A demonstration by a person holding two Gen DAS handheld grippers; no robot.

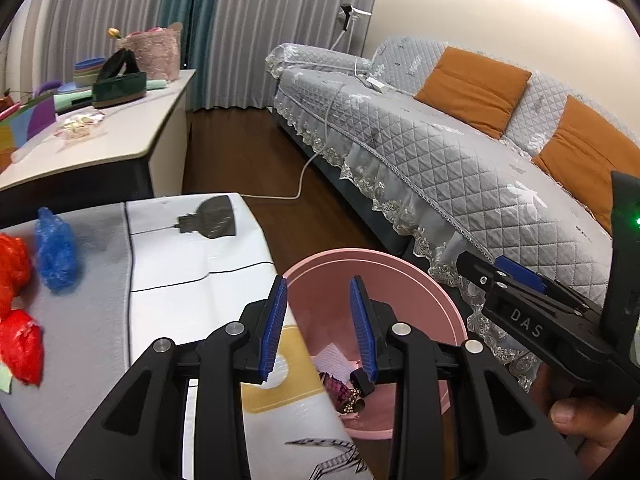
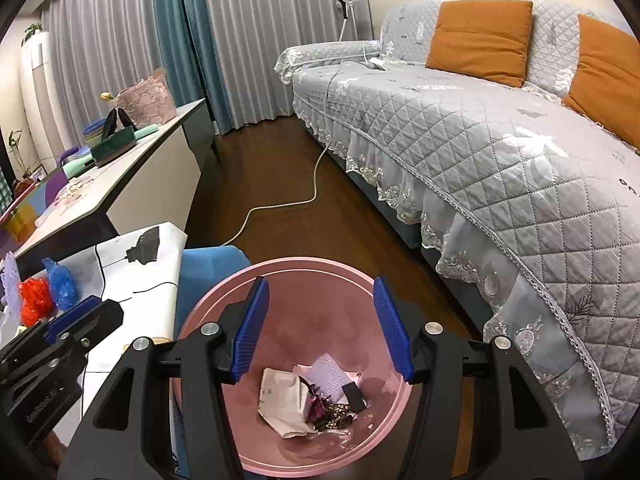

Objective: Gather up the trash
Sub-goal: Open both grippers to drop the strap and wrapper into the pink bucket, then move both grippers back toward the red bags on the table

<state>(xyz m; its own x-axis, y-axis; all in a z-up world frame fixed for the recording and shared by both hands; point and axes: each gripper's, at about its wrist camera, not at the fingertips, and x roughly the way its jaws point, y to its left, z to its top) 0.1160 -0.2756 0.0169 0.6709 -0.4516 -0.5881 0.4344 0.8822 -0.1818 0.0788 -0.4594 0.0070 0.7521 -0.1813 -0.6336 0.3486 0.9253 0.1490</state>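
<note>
Right now I hold both grippers over the pink bin (image 2: 320,276), which stands on the dark wood floor between the table's edge and the grey quilted sofa (image 2: 500,152). My right gripper (image 2: 324,332) points down into the bin with its blue pads standing well apart and nothing between them; through the gap I see the bin's bottom. My left gripper (image 1: 320,328) hangs at the table's edge, its left finger over the tablecloth (image 1: 192,248) and its right finger over the bin's rim, the pads parted to a moderate gap and empty. The trash lies at the bottom of the bin: a crumpled white paper (image 2: 282,404), a pale lilac textured piece (image 2: 330,374), a small black block (image 2: 354,396) and a dark purple and gold wrapper (image 2: 330,414), all touching in one heap. In the left wrist view my right gripper (image 1: 516,292) comes in from the right, my hand (image 1: 588,420) beneath it. Left on the table are a blue crumpled bag (image 1: 56,252) and, just beside it, red crumpled bags (image 1: 16,308). Behind the table stands a long white sideboard (image 1: 120,136) with bowls and a pink lace basket (image 1: 154,54) on it. A white cable (image 2: 280,204) runs over the floor up onto the sofa, where two orange cushions (image 2: 480,40) lean against the back.
</note>
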